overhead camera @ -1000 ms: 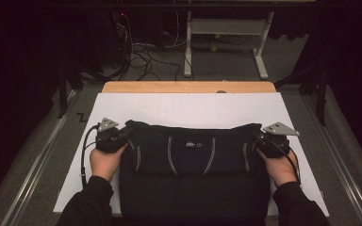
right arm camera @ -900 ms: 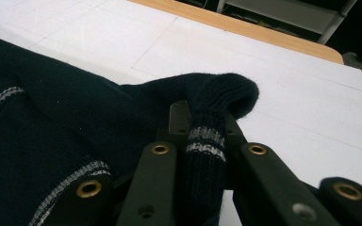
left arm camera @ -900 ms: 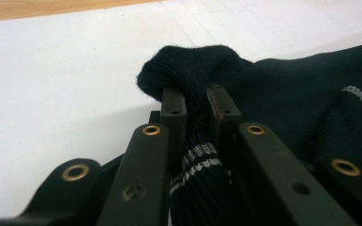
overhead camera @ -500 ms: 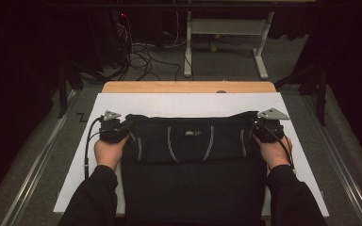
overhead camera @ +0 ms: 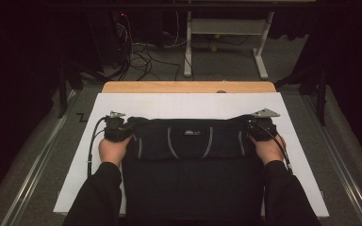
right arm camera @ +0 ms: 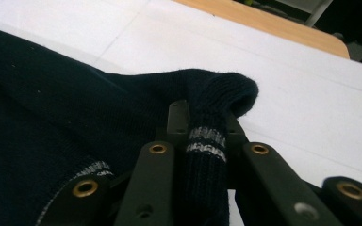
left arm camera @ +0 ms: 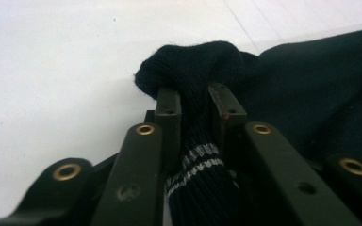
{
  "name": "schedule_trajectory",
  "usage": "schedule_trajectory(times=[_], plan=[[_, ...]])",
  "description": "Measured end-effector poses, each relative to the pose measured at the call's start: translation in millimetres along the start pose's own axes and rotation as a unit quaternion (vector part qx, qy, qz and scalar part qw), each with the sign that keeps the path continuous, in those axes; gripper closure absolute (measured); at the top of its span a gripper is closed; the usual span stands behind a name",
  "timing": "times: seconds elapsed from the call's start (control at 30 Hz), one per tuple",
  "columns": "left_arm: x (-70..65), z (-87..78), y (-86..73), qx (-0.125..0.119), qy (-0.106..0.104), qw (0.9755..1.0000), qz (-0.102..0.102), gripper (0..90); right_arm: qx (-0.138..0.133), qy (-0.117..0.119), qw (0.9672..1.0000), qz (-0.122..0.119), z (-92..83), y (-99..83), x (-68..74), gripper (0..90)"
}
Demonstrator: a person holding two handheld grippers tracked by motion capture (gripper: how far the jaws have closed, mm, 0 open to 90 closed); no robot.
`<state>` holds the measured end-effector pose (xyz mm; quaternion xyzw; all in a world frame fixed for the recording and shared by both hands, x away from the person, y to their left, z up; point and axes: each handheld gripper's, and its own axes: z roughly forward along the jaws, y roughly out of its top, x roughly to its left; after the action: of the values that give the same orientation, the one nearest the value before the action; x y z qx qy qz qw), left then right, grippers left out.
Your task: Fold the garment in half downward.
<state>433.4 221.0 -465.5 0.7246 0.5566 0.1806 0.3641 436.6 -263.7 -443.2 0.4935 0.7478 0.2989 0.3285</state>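
A dark navy knit sweater point(overhead camera: 188, 141) with thin white stripes lies folded across the white table top point(overhead camera: 193, 106). My left gripper point(overhead camera: 124, 124) holds its far left corner. In the left gripper view a ribbed, striped fold of the sweater point(left arm camera: 193, 70) fills the gap between the jaws of the left gripper point(left arm camera: 195, 101), which have just been opening slightly. My right gripper point(overhead camera: 254, 125) holds the far right corner. In the right gripper view the right gripper point(right arm camera: 206, 117) pinches a striped ribbed fold of the sweater point(right arm camera: 52, 108). Both corners rest low on the table.
A wooden strip point(overhead camera: 188, 87) borders the far edge of the white top. Beyond it are floor cables point(overhead camera: 141, 52) and a white desk frame point(overhead camera: 188, 47). Metal rails run along the floor on both sides. White surface lies open ahead of the sweater.
Both hands have carried the sweater's far edge forward, away from the person, and down toward the table. The folded top edge now lies flatter and straighter.
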Motion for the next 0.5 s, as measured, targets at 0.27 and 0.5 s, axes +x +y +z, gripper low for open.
schedule_trajectory(times=[0.27, 0.5], plan=[[2.0, -2.4, 1.1, -0.006, -0.001, 1.0, -0.005, 64.0, 0.008, -0.006, 0.9999, 0.011, 2.9, -11.2, -4.8, 81.0], [3.4, -7.1, 1.0, 0.002, 0.002, 0.9998, -0.018, 42.1, 0.009, -0.006, 0.9999, 0.012, 2.6, -10.7, -4.8, 70.9]])
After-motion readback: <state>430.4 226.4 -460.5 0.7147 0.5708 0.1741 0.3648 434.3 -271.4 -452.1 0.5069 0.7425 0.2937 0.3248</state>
